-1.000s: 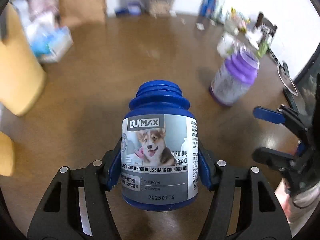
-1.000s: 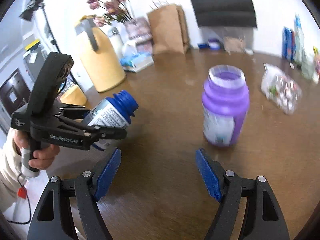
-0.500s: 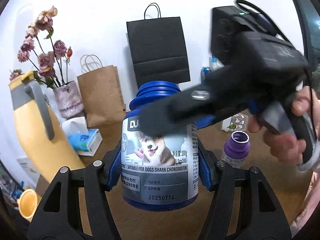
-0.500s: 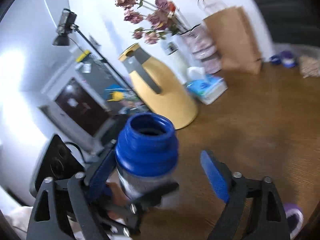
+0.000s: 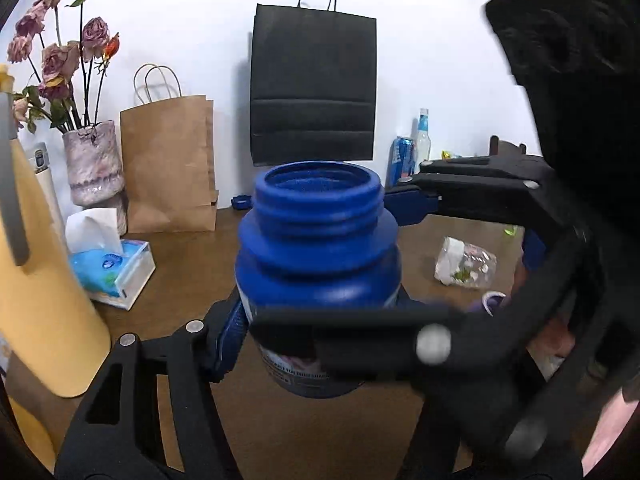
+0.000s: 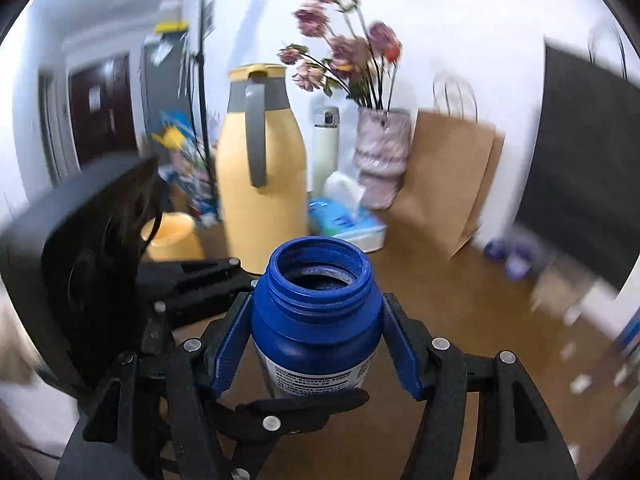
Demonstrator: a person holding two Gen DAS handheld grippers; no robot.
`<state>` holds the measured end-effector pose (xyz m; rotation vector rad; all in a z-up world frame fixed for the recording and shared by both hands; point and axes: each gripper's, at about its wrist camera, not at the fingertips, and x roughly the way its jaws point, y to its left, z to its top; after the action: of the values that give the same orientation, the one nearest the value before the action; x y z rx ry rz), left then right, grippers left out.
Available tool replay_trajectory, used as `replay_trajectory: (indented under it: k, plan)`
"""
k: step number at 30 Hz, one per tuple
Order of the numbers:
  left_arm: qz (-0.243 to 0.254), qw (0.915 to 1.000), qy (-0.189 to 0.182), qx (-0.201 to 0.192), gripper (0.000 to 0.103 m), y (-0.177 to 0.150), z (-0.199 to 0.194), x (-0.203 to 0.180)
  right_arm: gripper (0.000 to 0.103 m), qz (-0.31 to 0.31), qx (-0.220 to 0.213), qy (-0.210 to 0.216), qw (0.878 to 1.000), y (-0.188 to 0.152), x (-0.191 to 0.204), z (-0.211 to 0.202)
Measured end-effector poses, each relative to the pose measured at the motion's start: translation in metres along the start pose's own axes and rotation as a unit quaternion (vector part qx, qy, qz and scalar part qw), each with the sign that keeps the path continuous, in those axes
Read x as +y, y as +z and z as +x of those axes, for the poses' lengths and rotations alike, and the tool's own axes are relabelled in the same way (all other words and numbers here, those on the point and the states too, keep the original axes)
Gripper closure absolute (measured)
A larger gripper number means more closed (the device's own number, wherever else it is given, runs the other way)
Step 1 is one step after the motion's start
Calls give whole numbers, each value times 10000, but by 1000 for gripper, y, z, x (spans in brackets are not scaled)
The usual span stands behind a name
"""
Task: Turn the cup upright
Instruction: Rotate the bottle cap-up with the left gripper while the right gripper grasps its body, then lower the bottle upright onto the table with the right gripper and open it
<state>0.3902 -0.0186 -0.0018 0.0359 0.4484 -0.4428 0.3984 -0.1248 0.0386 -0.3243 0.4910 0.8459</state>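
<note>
Blue jar [image 6: 316, 320] upright w/ open mouth up, held above the counter [image 6: 472, 320]. Left hand-held gripper [image 5: 316, 336] clamps its body; right hand-held gripper [image 6: 316, 344] pads press its sides too. Yellow jug [image 6: 260, 176] far left, brown bag [image 5: 168, 164] beyond.

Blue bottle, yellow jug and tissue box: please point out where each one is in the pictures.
blue bottle [image 6: 316, 316]: right wrist view, on its blue shoulder below the open neck.
yellow jug [image 6: 262, 200]: right wrist view, on its yellow body under the grey handle.
tissue box [image 5: 114, 270]: left wrist view, on its blue printed top.
</note>
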Motion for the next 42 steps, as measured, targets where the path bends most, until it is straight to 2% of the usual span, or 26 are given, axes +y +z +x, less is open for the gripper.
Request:
replay_trajectory:
  k: [5, 9, 13, 15, 18, 22, 25, 28, 29, 31, 34, 37, 42]
  plan:
    - [152, 9997, 212, -14, 44, -9, 17, -12, 35, 790, -184, 488, 9955, -21, -39, 7]
    - [276, 9988, 388, -105, 43, -17, 11, -17, 35, 1138, -132, 745, 9906, -21, -42, 8]
    - [173, 9993, 319, -71, 43, -25, -10, -18, 35, 1013, -208, 522, 9933, -25, -10, -4]
    - [131, 9993, 349, -12, 43, -35, -20, -19, 35, 1023, -151, 540, 9932, -28, 2, -4]
    - [95, 9991, 326, 245, 43, -49, -24, -19, 35, 1208, -60, 683, 9903, -44, 11, 3]
    - [-85, 9977, 269, 620, 43, -64, -10, -16, 35, 1203, 187, 666, 9903, -58, 14, 18]
    - [-294, 9947, 168, 976, 39, -68, 7, -11, 35, 1171, 401, 468, 9912, -66, 11, 29]
    - [-636, 9892, 292, 1286, 17, -75, 15, -1, 35, 1038, 519, -220, 9930, -68, 7, 39]
    - [-763, 9865, 366, 1402, 16, -77, 16, 5, 35, 1093, 566, -401, 9916, -68, 2, 44]
    - [-935, 9837, 515, 1449, 15, -82, 15, 14, 35, 1266, 620, -495, 9888, -69, -7, 55]
    - [-1223, 9737, 1061, 1604, 14, -87, 15, 31, 34, 1182, 856, -874, 9854, -69, -12, 70]
    - [-1159, 9688, 1467, 1626, 13, -91, 14, 36, 34, 1307, 925, -703, 9846, -67, -17, 73]
    - [-1196, 9680, 1533, 1584, 13, -87, 11, 39, 25, 1338, 1021, -530, 9843, -66, -22, 76]
